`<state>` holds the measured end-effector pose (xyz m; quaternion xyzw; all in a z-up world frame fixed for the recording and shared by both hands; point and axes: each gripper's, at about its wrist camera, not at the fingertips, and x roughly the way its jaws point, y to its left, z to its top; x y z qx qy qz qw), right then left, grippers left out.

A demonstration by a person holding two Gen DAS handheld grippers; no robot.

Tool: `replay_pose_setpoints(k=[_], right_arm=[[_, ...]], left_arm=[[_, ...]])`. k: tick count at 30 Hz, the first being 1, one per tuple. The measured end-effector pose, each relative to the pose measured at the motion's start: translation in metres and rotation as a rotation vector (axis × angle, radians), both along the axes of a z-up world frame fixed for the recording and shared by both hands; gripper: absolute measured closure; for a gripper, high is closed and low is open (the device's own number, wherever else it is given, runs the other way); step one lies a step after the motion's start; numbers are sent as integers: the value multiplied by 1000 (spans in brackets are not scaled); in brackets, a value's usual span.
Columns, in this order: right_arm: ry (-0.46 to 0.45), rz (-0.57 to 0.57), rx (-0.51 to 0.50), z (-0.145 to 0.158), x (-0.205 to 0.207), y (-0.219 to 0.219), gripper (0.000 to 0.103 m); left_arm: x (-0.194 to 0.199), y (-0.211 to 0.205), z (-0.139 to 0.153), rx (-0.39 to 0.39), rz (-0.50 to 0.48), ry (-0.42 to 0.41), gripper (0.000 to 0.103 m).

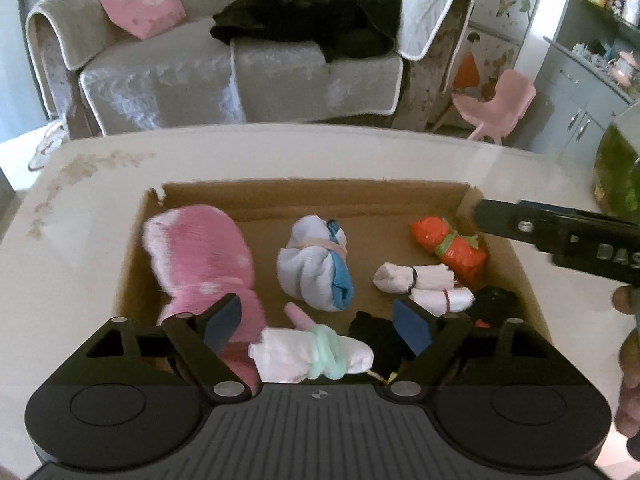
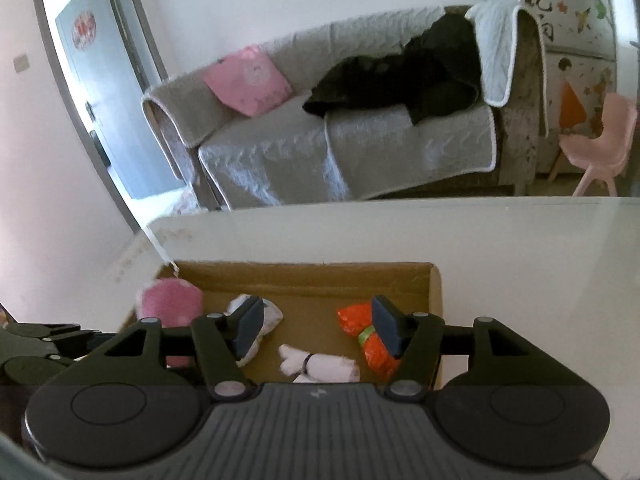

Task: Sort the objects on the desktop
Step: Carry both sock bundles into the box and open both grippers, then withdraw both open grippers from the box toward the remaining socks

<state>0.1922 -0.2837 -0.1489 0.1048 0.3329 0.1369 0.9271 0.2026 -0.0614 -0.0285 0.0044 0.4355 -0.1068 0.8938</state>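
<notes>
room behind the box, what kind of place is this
Most likely a home living room. A sofa with quilted covers and a pink cushion stands behind the table, a small pink chair sits at its end, and shelves hold household items.

Left gripper (image 1: 318, 322) pitched down, fingers (image 1: 222, 322) spread wide, nothing pinched between them. Right gripper (image 2: 318, 328) angled down, fingers (image 2: 250, 326) parted, empty. A hand (image 1: 628, 360) grips the right gripper's handle.
</notes>
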Motion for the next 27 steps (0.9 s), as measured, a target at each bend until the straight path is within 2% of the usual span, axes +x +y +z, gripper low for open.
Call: replay_pose_setpoints(k=[2, 4, 7, 10, 14, 16, 20, 24, 27], right_arm=[[-28, 2, 29, 7, -18, -7, 44], [-63, 9, 39, 12, -41, -12, 36], [-115, 23, 50, 15, -80, -18, 35], [-153, 30, 54, 13, -121, -23, 33], [-191, 43, -7, 6, -170, -21, 29], [-204, 58, -47, 0, -188, -15, 17], [-204, 88, -138, -16, -221, -2, 14], [-234, 121, -199, -26, -248, 9, 7], [-251, 158, -219, -35, -260, 14, 3]], left_arm=[[-12, 9, 11, -13, 1, -23, 15], [-27, 21, 23, -33, 3, -56, 13], [-60, 44, 38, -43, 24, -126, 6], [-96, 67, 41, -18, 57, -185, 1], [-147, 94, 26, 21, 78, -199, 0], [-170, 106, 17, 22, 97, -190, 0], [-207, 116, -5, 55, 110, -168, 0], [-243, 112, -19, 47, 62, -167, 0], [-252, 102, -24, 30, 10, -181, 0]])
